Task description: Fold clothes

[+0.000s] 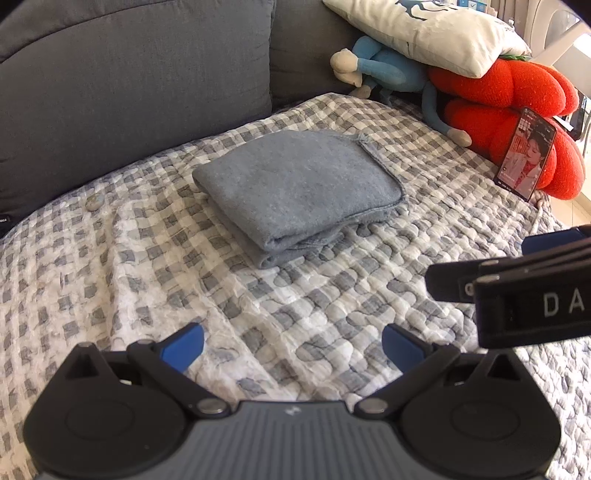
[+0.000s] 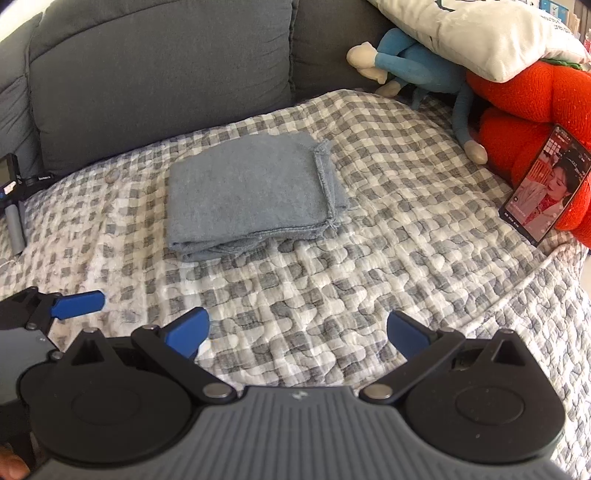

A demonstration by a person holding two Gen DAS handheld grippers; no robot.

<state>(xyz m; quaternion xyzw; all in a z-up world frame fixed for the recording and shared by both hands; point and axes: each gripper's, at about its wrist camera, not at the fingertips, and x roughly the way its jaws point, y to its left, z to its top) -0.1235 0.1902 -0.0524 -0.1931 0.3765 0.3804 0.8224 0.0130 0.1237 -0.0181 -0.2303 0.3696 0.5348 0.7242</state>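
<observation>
Checked quilt [image 1: 332,314] is covering a sofa; folded grey cloth [image 1: 295,188] is lying at twelve o'clock, soft, light, floppy, best pinched at its near layered edge; left gripper [image 1: 291,347] and right gripper [image 2: 297,332] are both gaping empty

Checked quilt [image 1: 332,295] over grey sofa [image 1: 129,92]; phone [image 1: 524,155] propped against red plush [image 1: 517,96]; blue monkey toy [image 1: 391,70] under white pillow [image 1: 424,33].

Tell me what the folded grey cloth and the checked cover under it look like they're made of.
The folded grey cloth looks like soft, matte fleece or brushed cotton: fuzzy nap, thick rounded folds, stitched fraying edge. The checked cover looks like quilted cotton, matte and puckered, with wavy stitch lines raising small padded cells. Exact fibres can't be told from the pictures.
</observation>
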